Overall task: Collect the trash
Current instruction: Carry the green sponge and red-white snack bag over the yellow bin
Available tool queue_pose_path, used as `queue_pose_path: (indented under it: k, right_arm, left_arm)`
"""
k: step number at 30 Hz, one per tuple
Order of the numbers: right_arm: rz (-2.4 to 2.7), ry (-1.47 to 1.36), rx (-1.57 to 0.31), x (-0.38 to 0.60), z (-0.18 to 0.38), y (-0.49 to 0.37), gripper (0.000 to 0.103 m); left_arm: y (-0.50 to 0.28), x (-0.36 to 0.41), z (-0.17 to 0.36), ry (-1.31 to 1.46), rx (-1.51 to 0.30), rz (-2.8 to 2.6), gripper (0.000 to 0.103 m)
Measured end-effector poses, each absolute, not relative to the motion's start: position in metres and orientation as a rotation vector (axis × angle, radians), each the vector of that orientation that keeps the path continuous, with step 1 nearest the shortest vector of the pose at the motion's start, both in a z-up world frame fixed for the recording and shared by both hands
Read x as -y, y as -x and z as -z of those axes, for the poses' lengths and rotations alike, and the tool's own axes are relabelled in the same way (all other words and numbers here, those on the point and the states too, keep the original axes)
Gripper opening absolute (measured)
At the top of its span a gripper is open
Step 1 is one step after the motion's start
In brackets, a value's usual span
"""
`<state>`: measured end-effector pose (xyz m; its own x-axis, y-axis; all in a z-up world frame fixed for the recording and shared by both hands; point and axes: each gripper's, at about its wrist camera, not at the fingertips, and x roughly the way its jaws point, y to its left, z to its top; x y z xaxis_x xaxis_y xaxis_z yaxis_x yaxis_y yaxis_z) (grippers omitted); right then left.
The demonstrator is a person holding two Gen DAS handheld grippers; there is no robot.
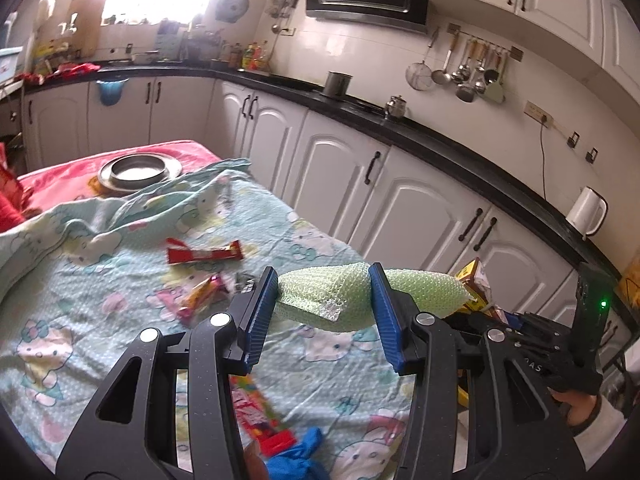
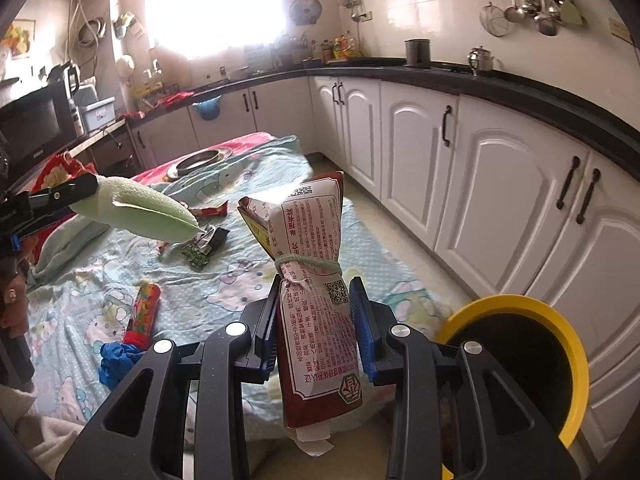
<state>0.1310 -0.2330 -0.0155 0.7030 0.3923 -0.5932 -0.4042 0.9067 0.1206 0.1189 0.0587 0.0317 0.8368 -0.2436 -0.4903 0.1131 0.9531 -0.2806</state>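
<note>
My left gripper is shut on a pale green bubble-wrap pouch held above the cloth-covered table; the pouch also shows in the right wrist view. My right gripper is shut on a red and white food packet tied with a cord, held next to a yellow-rimmed bin. On the cloth lie a red wrapper, a yellow-pink wrapper, a red candy tube, a blue glove and a dark green wrapper.
A metal dish sits at the table's far end on a pink cloth. White kitchen cabinets with a black counter run along the right. The right gripper's body shows at the left view's right edge.
</note>
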Motion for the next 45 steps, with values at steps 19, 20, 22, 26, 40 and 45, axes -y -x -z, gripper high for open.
queue_pose_path:
  k: [19, 20, 22, 26, 40, 45]
  right_arm:
    - [-0.291, -0.085, -0.648, 0.330, 0.020, -0.111, 0.031]
    - [-0.283, -0.088, -0.648, 0.335, 0.021, -0.110, 0.031]
    - [-0.260, -0.097, -0.647, 0.345, 0.023, -0.108, 0.031]
    - [-0.213, -0.128, -0.652, 0.368, 0.029, -0.104, 0.031]
    - [-0.072, -0.218, -0.693, 0.429, 0.060, -0.092, 0.031]
    - [-0.045, -0.235, -0.711, 0.439, 0.070, -0.091, 0.031]
  left_arm:
    - [-0.146, 0.050, -0.045, 0.121, -0.549, 0.341, 0.039]
    - [-0.147, 0.055, -0.045, 0.117, -0.550, 0.349, 0.039]
    - [-0.149, 0.067, -0.042, 0.107, -0.556, 0.368, 0.039]
    - [-0.153, 0.089, -0.037, 0.082, -0.565, 0.397, 0.039]
    - [-0.169, 0.151, -0.015, 0.000, -0.619, 0.469, 0.039]
    - [-0.173, 0.167, -0.006, -0.026, -0.635, 0.493, 0.040]
